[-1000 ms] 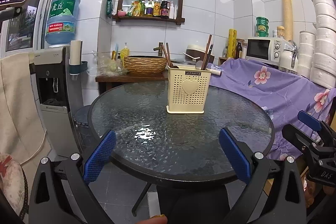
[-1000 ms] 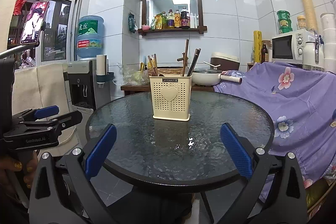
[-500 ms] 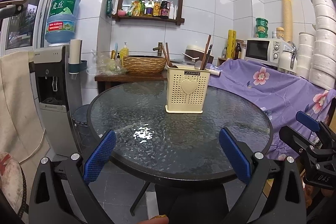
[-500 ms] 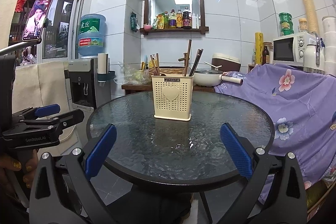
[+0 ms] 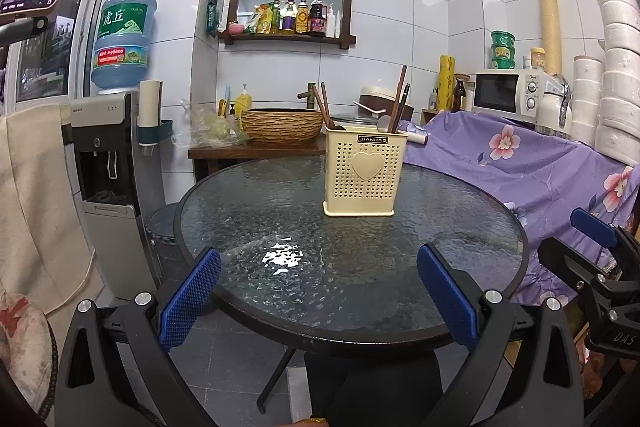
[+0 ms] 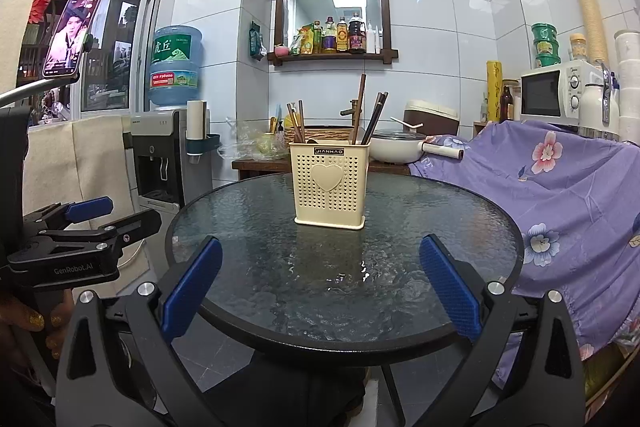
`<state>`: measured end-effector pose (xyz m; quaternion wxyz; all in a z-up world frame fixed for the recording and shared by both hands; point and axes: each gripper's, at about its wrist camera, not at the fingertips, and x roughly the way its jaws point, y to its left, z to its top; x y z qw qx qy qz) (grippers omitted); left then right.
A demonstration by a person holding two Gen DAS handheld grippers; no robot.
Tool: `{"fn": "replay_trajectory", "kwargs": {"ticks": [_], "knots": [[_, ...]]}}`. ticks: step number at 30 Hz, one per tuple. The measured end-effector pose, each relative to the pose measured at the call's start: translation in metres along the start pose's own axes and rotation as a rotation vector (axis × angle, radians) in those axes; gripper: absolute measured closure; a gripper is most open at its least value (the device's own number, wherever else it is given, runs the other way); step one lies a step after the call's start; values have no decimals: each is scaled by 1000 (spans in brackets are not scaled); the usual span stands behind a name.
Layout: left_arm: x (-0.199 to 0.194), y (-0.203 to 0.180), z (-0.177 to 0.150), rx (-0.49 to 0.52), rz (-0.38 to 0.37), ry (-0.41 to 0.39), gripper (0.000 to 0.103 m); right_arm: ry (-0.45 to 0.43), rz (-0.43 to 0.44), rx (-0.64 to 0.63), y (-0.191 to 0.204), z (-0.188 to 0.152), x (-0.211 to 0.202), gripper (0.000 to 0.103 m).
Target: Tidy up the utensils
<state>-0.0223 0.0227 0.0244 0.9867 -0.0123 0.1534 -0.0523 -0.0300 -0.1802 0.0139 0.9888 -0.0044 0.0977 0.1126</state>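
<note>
A cream perforated utensil holder point(image 5: 365, 173) with a heart on its front stands on the far half of the round glass table point(image 5: 280, 227); it also shows in the right wrist view point(image 6: 329, 183). Several brown and dark chopsticks point(image 6: 370, 115) and a spoon stand upright in it. My left gripper point(image 5: 319, 297) is open and empty, held at the table's near edge. My right gripper point(image 6: 319, 291) is open and empty, also at the near edge. Each gripper shows from the side in the other's view, the left one point(image 6: 86, 227) and the right one point(image 5: 592, 251).
A purple flowered cloth point(image 5: 540, 163) covers furniture right of the table, with a microwave point(image 5: 506, 91) behind it. A water dispenser point(image 5: 108, 163) stands left. A wooden side table with a wicker basket point(image 5: 282, 125) and a white pot point(image 6: 394, 147) sits behind the table.
Both grippers have drifted slightly back and upward from the table; the holder sits a little higher in both views. Both stay open and empty.
</note>
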Motion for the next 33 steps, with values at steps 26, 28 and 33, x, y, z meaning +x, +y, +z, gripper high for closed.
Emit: {"fn": "replay_trajectory", "kwargs": {"ticks": [26,28,33], "knots": [[6,3,-2,-8,8,45,6,19,6,-1,0,-5,2,6],[7,2,-2,-4,13,50,6,20,8,-3,0,-5,3,6],[8,3,-2,1,22,50,6,23,7,-1,0,-5,2,6]]}}
